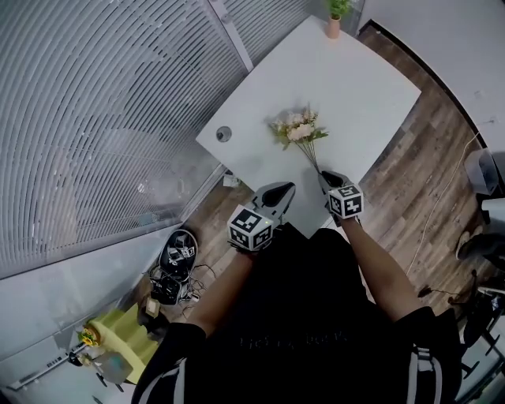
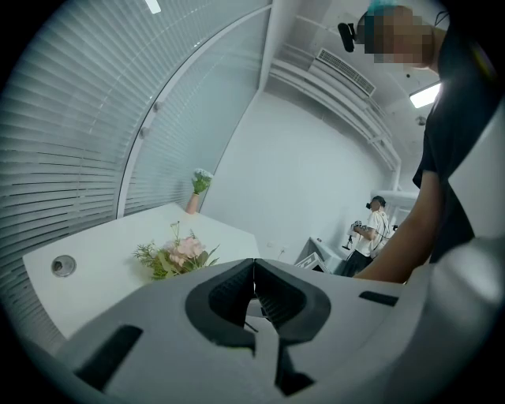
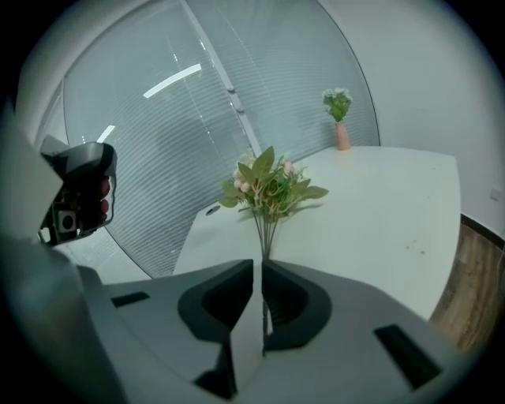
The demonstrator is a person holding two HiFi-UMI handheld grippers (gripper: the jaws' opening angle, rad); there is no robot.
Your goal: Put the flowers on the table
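A bouquet of pink and white flowers (image 1: 296, 130) with green leaves lies over the white table (image 1: 355, 79), its thin stems running back toward me. My right gripper (image 1: 327, 175) is at the table's near edge, shut on the stems. In the right gripper view the stems rise from between the closed jaws (image 3: 260, 264) to the blossoms (image 3: 267, 183). My left gripper (image 1: 286, 188) hovers beside it, just off the table's near edge, shut and holding nothing. In the left gripper view the bouquet (image 2: 177, 254) shows beyond that gripper (image 2: 254, 264).
A small plant in a pink vase (image 1: 335, 20) stands at the table's far end. A round grommet (image 1: 224, 133) sits near the left corner. Blinds on a glass wall run along the left. Cables and gear (image 1: 177, 268) clutter the floor. Another person (image 2: 371, 233) stands far off.
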